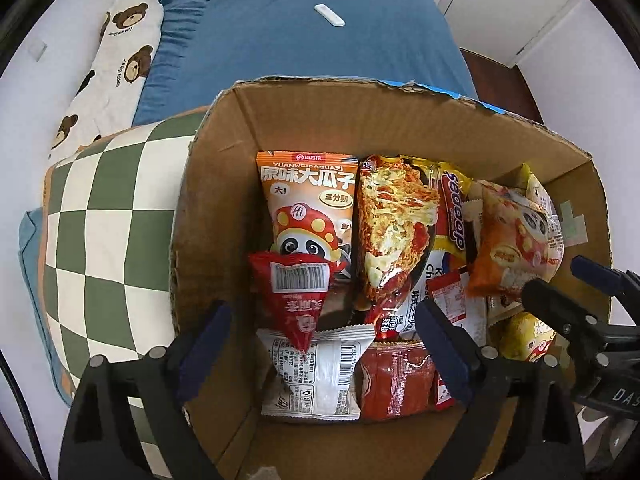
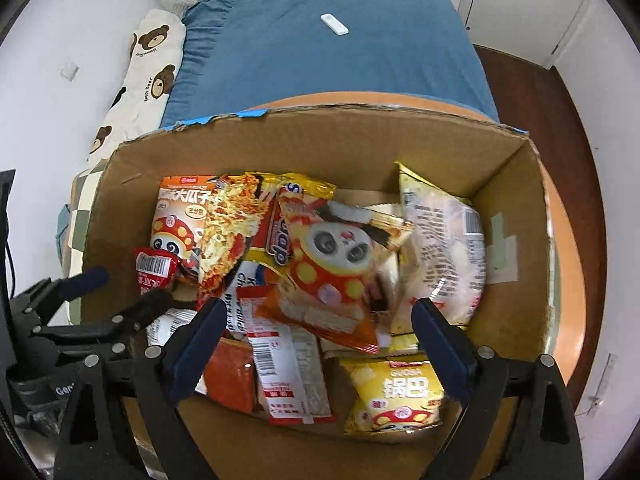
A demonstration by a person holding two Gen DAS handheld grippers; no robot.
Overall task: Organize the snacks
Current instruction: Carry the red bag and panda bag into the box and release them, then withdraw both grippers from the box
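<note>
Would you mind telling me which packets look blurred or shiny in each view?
Left wrist view: sharp, with glare on the noodle packet. Right wrist view: the panda packet and the yellow packet are smeared by motion blur; both views bend the cardboard box at the edges.

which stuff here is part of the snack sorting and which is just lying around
Part of the job:
cardboard box
snack packets
red triangular sachet

Just lying about:
checked cushion
bear-print pillow
blue bedding
small white object
</note>
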